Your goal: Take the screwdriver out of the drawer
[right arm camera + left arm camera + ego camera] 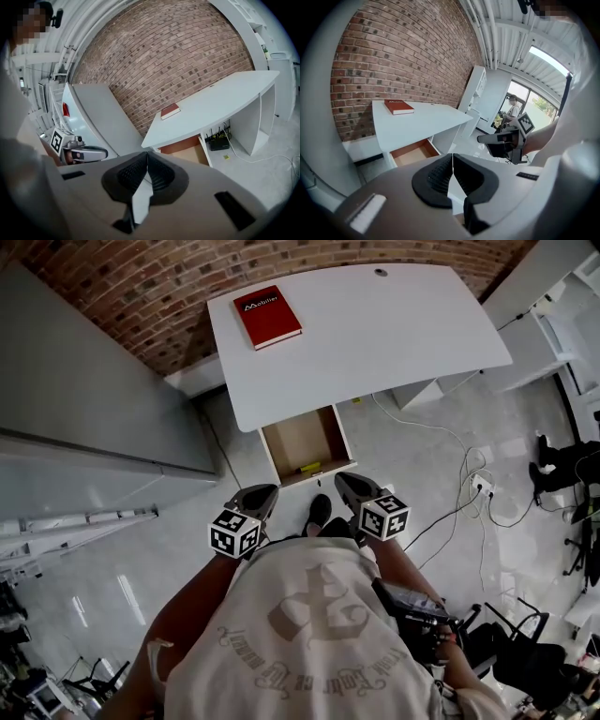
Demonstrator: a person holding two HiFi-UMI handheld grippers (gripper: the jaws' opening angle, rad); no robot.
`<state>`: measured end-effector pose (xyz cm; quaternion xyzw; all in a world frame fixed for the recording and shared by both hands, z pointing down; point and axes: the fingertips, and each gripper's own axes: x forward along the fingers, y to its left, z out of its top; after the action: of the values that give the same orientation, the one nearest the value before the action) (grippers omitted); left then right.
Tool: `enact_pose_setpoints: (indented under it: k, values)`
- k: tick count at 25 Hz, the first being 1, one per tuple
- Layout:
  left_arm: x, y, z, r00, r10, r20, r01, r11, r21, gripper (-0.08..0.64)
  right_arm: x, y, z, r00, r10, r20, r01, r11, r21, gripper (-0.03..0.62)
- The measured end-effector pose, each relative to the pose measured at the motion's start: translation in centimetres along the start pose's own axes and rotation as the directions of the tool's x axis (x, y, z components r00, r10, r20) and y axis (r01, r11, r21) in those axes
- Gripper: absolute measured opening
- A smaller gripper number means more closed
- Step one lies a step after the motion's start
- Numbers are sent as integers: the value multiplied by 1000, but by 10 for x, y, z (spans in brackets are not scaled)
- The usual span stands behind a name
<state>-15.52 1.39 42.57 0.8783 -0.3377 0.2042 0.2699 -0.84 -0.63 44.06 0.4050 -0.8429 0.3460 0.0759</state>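
Observation:
Under the white desk (pixel 375 334) a drawer (pixel 302 439) stands pulled out, and a small yellow screwdriver (pixel 309 468) lies near its front edge. A red book (pixel 267 317) rests on the desk top. My left gripper (pixel 261 495) and right gripper (pixel 349 486) hover side by side just short of the drawer front, both shut with nothing between the pads. In the left gripper view its jaws (pixel 453 155) point at the drawer (pixel 415 152). The right gripper (pixel 146 153) likewise faces the drawer (pixel 187 151). The screwdriver is hidden in both gripper views.
A brick wall (pixel 141 296) runs behind the desk. A long grey cabinet (pixel 94 409) stands to the left. Cables and a power strip (pixel 480 486) lie on the floor to the right, with office chairs (pixel 534 662) beyond. A router (pixel 219 140) sits under the desk.

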Motion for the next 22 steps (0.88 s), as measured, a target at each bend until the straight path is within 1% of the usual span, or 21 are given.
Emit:
enact_pose_setpoints:
  k: [4,10,14,18,22]
  values:
    - [20,4,7,999,-6,-35,6,1000,8,9,11,-14,7,999,23,-23,-24,999,-23,6]
    - [44,4,14,997,-12,-81,15,999,33,9,30,-36,14,997,68,-47,-68,998,-11,6]
    - [54,1,13,994,-2,-107,6,999,40,9,35,-45,17,994,91,-56,-91,996,-10,6]
    - [60,1,10,991,6,-132,-1,999,38,9,35,-53,13,993,97,-63,-96,995,11,6]
    - [66,8,9,989,-1,-151,8,999,47,9,37,-60,7,994,81,-78,-79,996,27,6]
